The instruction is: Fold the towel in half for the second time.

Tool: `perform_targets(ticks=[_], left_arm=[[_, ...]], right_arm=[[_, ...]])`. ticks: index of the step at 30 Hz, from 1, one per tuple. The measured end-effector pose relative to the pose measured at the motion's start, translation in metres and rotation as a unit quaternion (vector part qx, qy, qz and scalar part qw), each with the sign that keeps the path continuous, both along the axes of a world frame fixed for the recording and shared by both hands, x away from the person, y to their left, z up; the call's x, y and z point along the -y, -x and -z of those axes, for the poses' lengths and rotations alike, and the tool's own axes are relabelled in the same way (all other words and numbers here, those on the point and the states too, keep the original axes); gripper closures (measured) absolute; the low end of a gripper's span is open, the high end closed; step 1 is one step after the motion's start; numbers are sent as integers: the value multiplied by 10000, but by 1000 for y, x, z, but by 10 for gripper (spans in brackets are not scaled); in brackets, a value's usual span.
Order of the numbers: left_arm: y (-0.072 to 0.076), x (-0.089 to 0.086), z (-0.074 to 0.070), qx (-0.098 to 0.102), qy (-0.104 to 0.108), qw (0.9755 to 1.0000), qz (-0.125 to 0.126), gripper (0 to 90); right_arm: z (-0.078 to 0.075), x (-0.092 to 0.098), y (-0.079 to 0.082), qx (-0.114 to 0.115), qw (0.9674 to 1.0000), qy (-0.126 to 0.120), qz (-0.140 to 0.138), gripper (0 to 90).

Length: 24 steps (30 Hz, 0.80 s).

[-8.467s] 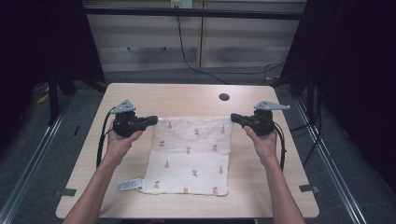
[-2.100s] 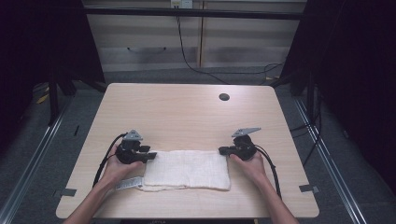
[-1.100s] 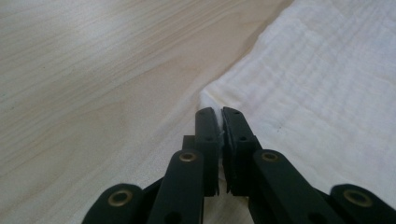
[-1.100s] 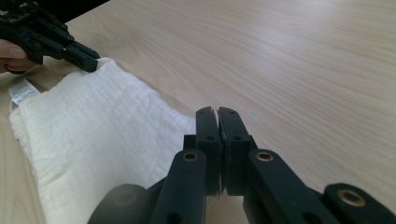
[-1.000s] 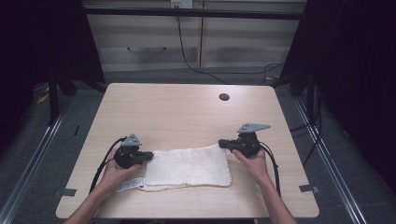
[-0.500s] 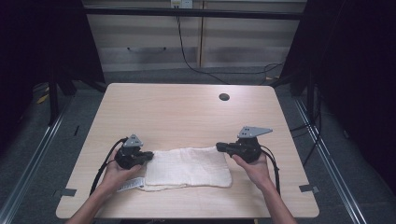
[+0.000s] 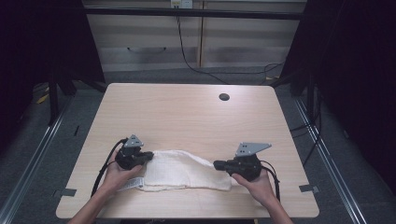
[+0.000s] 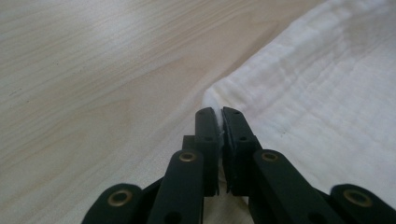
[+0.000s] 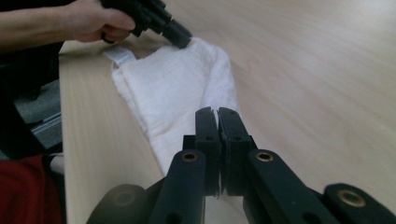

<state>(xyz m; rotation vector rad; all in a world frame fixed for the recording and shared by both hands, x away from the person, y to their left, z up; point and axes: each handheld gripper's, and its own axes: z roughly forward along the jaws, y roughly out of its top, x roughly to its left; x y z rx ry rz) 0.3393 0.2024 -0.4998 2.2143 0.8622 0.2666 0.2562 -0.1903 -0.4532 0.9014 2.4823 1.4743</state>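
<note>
And the right gripper (image 7: 217, 164) has swung inward and a touch away from the table's near edge since a moment ago, dragging its end of the folded white cloth (image 7: 180, 170) with it so the far fold now bows up into an arch! Its jaws are clenched on the cloth's corner, and the left gripper (image 7: 150, 155) sits pinching the opposite corner, white fabric squeezed between its pads (image 8: 232, 135). The cloth lies near the front edge of the wooden table (image 7: 187, 112), label tag (image 7: 132, 185) poking out by the left hand (image 7: 114, 175).

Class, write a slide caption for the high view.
Both grippers, left and right, pinch a folded white cloth on the table.
</note>
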Motion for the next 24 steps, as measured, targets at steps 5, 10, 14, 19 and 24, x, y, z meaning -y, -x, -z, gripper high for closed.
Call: perform_targets(ticks=[5,10,14,19,24], left_arm=[[0,0,1,-26,65,10000,-34,856],[0,1,0,2,1,10000,-36,857],[-1,0,0,9,-9,10000,4,856],[-4,0,0,-97,114,9999,-5,856],[-5,3,-3,-75,211,9997,19,855]], right_arm=[[16,0,14,-288,9993,210,-139,880],[31,-5,19,-560,9971,429,-282,880],[36,-11,19,-644,9956,548,-405,880],[45,-15,16,-805,9931,743,-412,879],[47,-12,8,-878,9934,699,-257,880]])
